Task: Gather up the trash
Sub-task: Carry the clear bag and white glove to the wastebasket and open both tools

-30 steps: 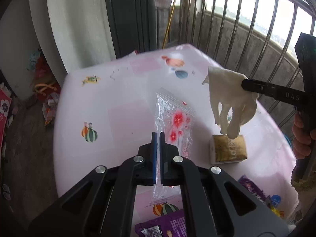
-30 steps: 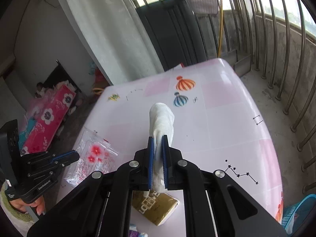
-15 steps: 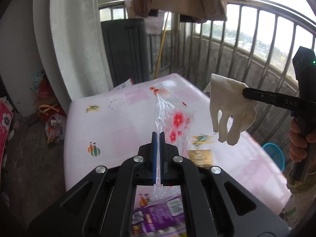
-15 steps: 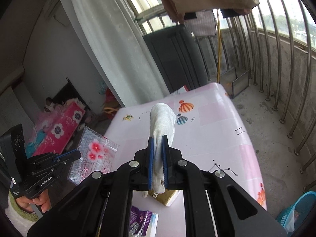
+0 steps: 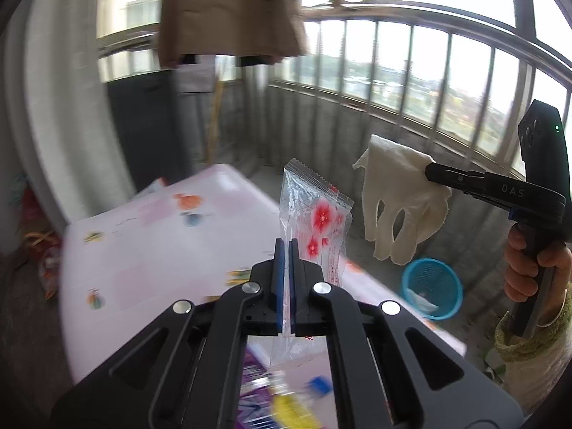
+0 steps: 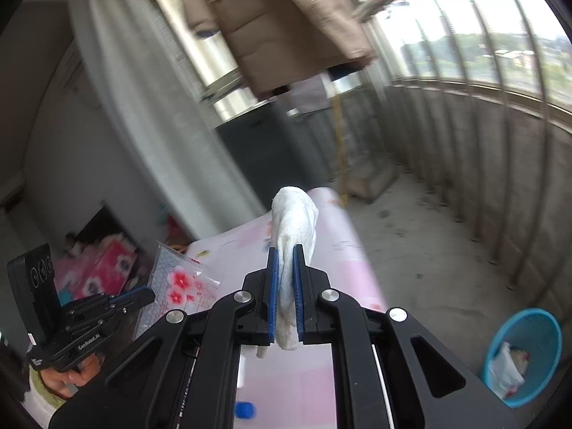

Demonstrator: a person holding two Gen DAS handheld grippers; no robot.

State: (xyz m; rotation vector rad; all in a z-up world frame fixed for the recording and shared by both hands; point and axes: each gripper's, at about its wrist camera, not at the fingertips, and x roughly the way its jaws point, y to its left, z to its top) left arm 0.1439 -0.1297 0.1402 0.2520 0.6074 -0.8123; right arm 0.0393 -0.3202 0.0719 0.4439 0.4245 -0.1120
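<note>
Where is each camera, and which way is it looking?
Left wrist: sits on the left gripper, looking along its fingers at the flowered plastic bag it pinches, the table and railing; the person's right hand shows.
Right wrist: sits on the right gripper, looking past the white glove it pinches; the left hand shows.
Both share: bag, glove, table, blue basket.
</note>
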